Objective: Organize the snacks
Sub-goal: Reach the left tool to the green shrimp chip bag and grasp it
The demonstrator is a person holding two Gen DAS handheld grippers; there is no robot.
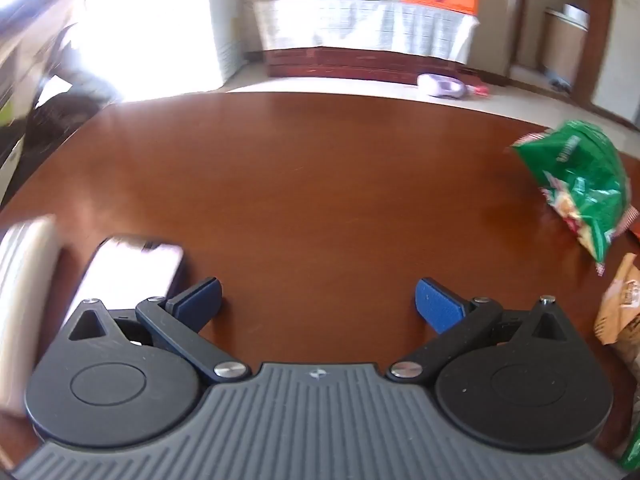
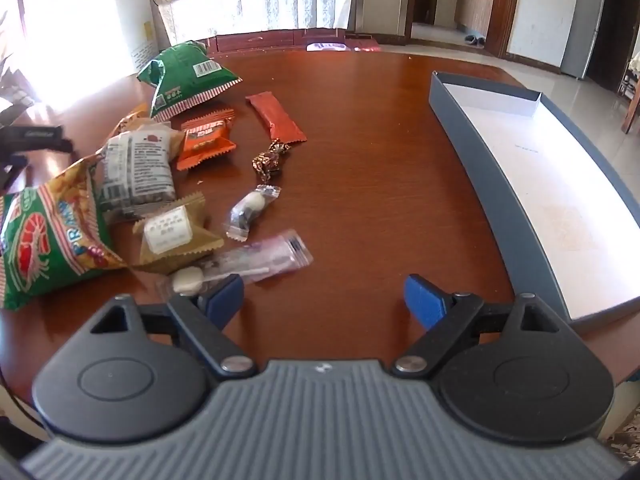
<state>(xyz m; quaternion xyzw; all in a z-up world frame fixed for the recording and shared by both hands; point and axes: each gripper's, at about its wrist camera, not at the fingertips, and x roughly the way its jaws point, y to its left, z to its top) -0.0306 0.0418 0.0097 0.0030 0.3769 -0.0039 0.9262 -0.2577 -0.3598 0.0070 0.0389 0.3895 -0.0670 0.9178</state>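
Several snacks lie in a heap at the left of the right wrist view: a green bag (image 2: 184, 76) at the back, a green prawn cracker bag (image 2: 48, 244) in front, an orange packet (image 2: 206, 138), a red bar (image 2: 276, 118), a clear lollipop wrapper (image 2: 256, 260) and small candies (image 2: 252, 210). A grey shallow box (image 2: 560, 184) with a white floor lies at the right. My right gripper (image 2: 324, 300) is open over bare table, its left pad by the lollipop. My left gripper (image 1: 318, 304) is open over bare wood, with the green bag (image 1: 580, 184) far to its right.
A phone (image 1: 128, 272) and a white object (image 1: 20, 292) lie at the left gripper's left side on the brown wooden table (image 1: 300, 180). A tan packet (image 1: 620, 300) lies at the right edge of that view. A cloth-covered sideboard (image 2: 260, 8) stands beyond the table.
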